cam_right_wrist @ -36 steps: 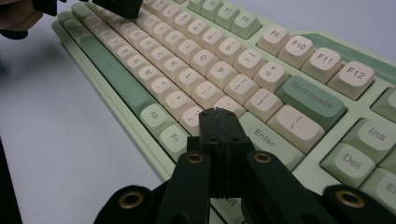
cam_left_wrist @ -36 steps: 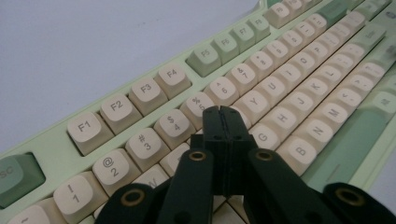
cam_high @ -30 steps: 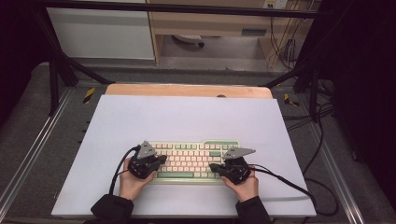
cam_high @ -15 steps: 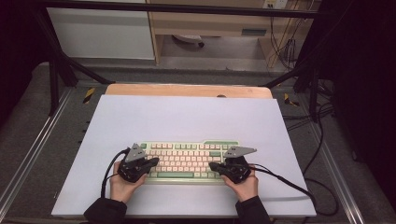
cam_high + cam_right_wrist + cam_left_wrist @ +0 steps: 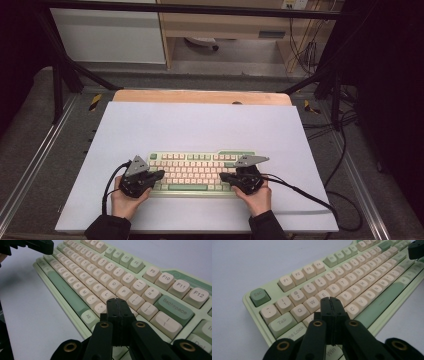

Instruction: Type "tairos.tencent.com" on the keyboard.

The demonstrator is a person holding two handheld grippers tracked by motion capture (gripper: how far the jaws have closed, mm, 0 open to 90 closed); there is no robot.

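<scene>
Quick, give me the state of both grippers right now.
Left gripper: closed, jaws pressed together, nothing between them, tips over the keyboard near its left end.
Right gripper: closed, nothing between its jaws, tips over the keyboard's right part.

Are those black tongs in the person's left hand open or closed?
Closed: the left tongs have both black jaws pressed together, no gap, nothing between them, above the pale green keyboard.
</scene>
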